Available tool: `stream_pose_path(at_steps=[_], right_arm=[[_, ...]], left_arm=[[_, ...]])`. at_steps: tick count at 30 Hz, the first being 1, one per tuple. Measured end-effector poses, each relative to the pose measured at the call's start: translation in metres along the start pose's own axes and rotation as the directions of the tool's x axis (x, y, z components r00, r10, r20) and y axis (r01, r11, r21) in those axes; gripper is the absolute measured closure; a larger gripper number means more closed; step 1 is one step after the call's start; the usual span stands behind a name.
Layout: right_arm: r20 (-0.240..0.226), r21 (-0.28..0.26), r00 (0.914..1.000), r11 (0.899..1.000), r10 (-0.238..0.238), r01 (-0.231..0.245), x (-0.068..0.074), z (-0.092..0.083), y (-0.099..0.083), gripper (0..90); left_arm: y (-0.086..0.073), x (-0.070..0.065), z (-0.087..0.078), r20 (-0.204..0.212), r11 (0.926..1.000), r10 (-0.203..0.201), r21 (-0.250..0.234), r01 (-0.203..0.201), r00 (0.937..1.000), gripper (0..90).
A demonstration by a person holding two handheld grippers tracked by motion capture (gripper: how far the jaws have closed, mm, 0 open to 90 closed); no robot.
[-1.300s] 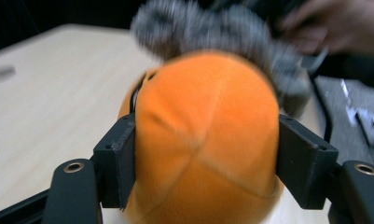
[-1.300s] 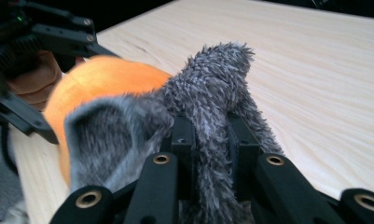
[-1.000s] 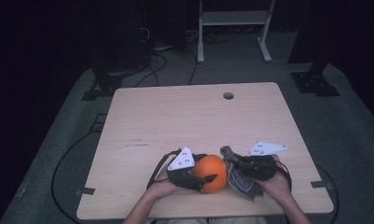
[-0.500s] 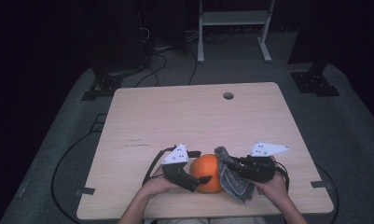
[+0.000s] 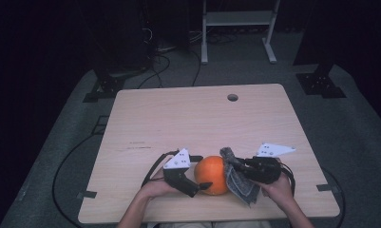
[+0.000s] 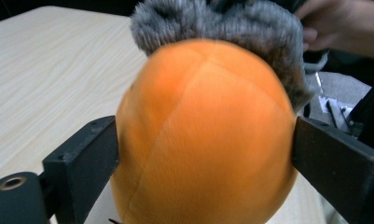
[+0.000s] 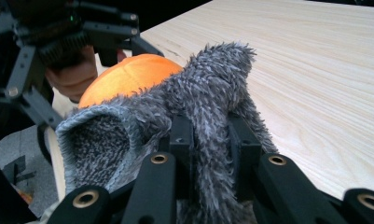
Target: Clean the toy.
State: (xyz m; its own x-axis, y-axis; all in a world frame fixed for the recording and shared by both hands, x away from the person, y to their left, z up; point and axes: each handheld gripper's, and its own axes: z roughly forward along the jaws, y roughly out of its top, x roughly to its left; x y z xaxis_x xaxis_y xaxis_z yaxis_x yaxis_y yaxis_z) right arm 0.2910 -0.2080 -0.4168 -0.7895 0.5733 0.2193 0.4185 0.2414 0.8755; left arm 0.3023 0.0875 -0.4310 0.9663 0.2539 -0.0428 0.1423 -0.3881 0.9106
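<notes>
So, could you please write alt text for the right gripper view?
The right tongs pinch a fold of fuzzy grey cloth over a pale wooden table. Behind the cloth sits an orange plush ball.

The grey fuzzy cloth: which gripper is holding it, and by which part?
The right gripper pinches a raised fold of the grey fuzzy cloth near its edge, beside the orange ball.

My left gripper (image 5: 197, 183) brackets the orange ball (image 5: 212, 174); my right gripper (image 5: 242, 168) pinches grey cloth (image 5: 236, 180) beside it.
</notes>
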Motion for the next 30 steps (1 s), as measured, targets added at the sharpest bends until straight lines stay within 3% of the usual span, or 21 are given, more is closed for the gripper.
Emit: stream_pose_path(at_steps=[3,6,8,10,12,14,16,17,20,22,24,28,30], right_arm=[[0.020,-0.003,0.9997,1.000,0.011,-0.011,-0.002,0.000,-0.001,74.2],[0.064,-0.026,0.9980,1.000,0.005,-0.004,-0.001,-0.008,0.003,74.9],[0.059,-0.060,0.9983,0.998,-0.003,0.006,0.002,-0.016,0.007,74.8],[0.046,-0.071,0.9987,0.997,-0.022,0.025,0.007,-0.018,0.011,74.7],[0.057,-0.046,0.9973,0.998,-0.046,0.049,0.010,-0.014,0.012,74.3],[0.036,-0.032,0.9985,0.999,-0.042,0.043,0.006,-0.012,0.008,73.8],[0.032,-0.028,0.9990,0.999,-0.030,0.031,0.000,-0.014,0.007,73.4],[0.038,-0.023,0.9991,0.999,-0.021,0.022,-0.002,-0.016,0.006,73.2],[0.039,-0.025,0.9992,1.000,-0.005,0.006,-0.007,-0.018,0.003,73.2],[0.036,-0.024,0.9993,1.000,-0.002,0.003,-0.007,-0.017,0.002,73.2],[0.044,-0.021,0.9990,1.000,-0.005,0.006,-0.007,-0.016,0.003,73.2],[0.065,-0.024,0.9979,1.000,-0.003,0.005,-0.007,-0.018,0.004,74.3],[0.074,-0.049,0.9973,0.999,-0.004,0.008,-0.007,-0.023,0.006,74.8]], left_arm=[[0.000,-0.003,0.008,-0.052,1.0000,-0.001,-0.009,0.000,0.9986,8.6],[0.004,-0.004,0.008,-0.108,0.9993,-0.032,-0.024,0.030,0.9937,17.4],[0.007,-0.006,0.011,-0.141,0.9971,-0.072,-0.033,0.068,0.9874,19.4],[0.010,-0.009,0.015,-0.136,0.9964,-0.084,-0.027,0.081,0.9871,19.4],[0.013,-0.015,0.016,-0.100,0.9989,-0.046,0.001,0.046,0.9940,18.5],[0.014,-0.017,0.012,-0.046,0.9992,-0.010,0.039,0.012,0.9989,17.6],[0.013,-0.016,0.005,0.014,0.9994,0.014,0.031,-0.014,0.9998,18.5],[0.013,-0.015,0.003,0.014,0.9994,0.029,0.020,-0.029,0.9995,18.5],[0.010,-0.008,0.008,-0.063,0.9994,0.014,0.031,-0.012,0.9979,12.9],[0.006,-0.006,0.016,-0.046,0.9990,-0.028,0.032,0.030,0.9985,7.1],[0.003,-0.009,0.023,-0.012,0.9993,-0.023,0.028,0.024,0.9997,6.9],[0.010,-0.020,0.022,-0.082,0.9983,0.058,0.013,-0.057,0.9949,24.5],[0.014,-0.023,0.019,-0.138,0.9959,0.090,0.005,-0.090,0.9863,30.2]])
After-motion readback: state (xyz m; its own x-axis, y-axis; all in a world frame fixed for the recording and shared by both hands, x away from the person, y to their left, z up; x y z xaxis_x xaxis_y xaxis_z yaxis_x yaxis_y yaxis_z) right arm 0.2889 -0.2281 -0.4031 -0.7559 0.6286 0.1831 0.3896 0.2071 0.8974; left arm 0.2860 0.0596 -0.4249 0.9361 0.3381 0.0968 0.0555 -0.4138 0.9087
